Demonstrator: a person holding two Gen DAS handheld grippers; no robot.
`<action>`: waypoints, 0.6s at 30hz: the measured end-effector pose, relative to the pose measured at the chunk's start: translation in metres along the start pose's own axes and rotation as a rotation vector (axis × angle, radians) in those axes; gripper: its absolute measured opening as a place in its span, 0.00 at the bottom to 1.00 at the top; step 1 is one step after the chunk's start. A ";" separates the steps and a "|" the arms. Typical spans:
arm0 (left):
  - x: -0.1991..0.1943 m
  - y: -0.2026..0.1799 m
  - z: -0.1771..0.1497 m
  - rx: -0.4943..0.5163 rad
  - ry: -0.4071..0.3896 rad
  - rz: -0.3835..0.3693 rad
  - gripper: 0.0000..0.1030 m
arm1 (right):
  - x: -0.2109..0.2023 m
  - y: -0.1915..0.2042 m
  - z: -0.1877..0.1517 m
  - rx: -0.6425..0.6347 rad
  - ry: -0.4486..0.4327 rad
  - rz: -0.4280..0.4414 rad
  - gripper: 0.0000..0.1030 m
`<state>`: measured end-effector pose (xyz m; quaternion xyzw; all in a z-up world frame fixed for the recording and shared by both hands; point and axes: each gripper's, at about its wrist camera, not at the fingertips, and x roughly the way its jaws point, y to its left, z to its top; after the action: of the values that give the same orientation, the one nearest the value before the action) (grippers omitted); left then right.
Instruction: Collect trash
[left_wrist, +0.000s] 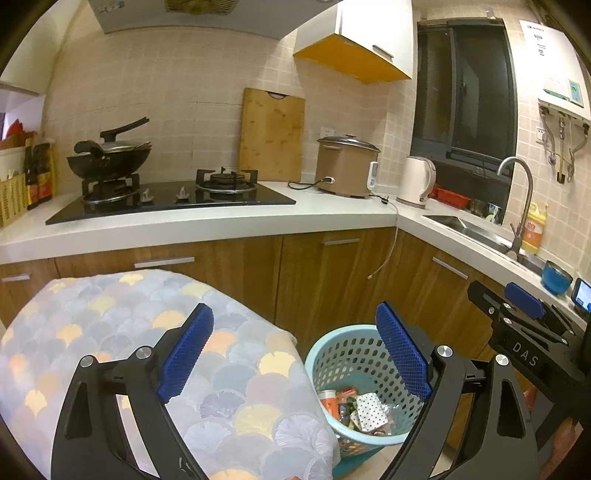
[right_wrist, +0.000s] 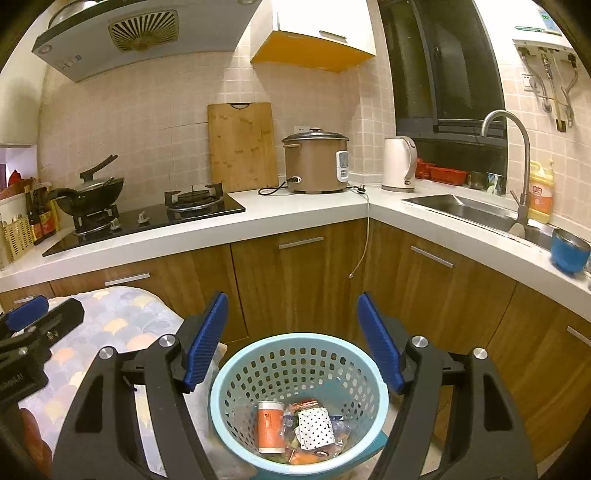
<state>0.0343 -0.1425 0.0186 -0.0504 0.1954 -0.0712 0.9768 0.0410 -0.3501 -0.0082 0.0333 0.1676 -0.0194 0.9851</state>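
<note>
While I hold both tools tipped slightly downward toward the cabinets, my left gripper (left_wrist: 295, 354) stands spread wide with nothing between its blue pads (left_wrist: 186, 352). Its left finger hangs over the scallop-patterned cloth (left_wrist: 122, 332); its right finger hangs over the basket (left_wrist: 332, 354). My right gripper (right_wrist: 293, 341) is also parted and empty, its fingers straddling the pale blue perforated basket just below and ahead of them. Inside the basket lies the trash (right_wrist: 303, 432): an orange-and-white canister (right_wrist: 270, 426) on the left, a dotted white packet (right_wrist: 316, 428) beside it, and crumpled wrappers underneath that I cannot identify. Both frames cut off the basket's base and the cloth's near edge.
</note>
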 end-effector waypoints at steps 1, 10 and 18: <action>0.000 0.000 0.000 -0.001 -0.001 0.002 0.85 | 0.000 -0.001 -0.001 0.002 0.002 -0.001 0.67; -0.004 0.000 0.001 -0.003 -0.007 0.007 0.85 | -0.001 -0.003 -0.002 0.011 0.002 0.003 0.69; -0.005 0.001 0.001 -0.006 -0.014 0.007 0.86 | 0.000 -0.001 -0.004 0.011 0.006 0.012 0.70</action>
<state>0.0304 -0.1406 0.0217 -0.0529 0.1890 -0.0668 0.9783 0.0393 -0.3509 -0.0119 0.0400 0.1704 -0.0144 0.9844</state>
